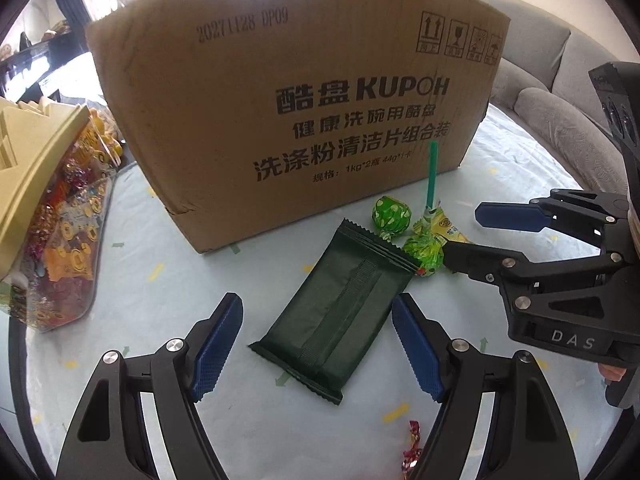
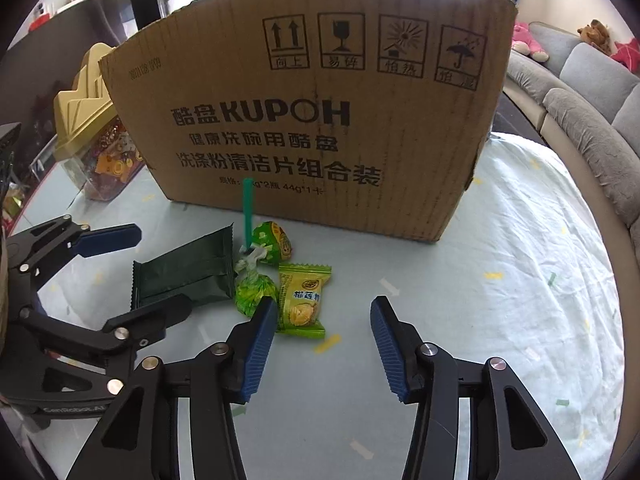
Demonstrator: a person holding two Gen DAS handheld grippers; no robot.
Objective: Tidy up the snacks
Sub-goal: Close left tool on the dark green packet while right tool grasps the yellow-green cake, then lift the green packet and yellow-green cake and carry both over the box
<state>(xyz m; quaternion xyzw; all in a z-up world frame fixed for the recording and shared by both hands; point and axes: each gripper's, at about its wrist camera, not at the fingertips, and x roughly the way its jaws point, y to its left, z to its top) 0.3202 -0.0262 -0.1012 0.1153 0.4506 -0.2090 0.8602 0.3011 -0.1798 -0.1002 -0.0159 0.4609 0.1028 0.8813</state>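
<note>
Dark green snack packet flat on the pale cloth-covered bench, between the wide-spread blue pads of the left claw, not touched. Right claw likewise wide, holding nothing, left pad just beside a green-wrapped lollipop and a yellow durian candy. Second green lollipop with teal stick just behind. Cardboard box upright beyond the snacks. Clear jar of gold-wrapped sweets at left. Red-foil candy near the lower edge.
</note>
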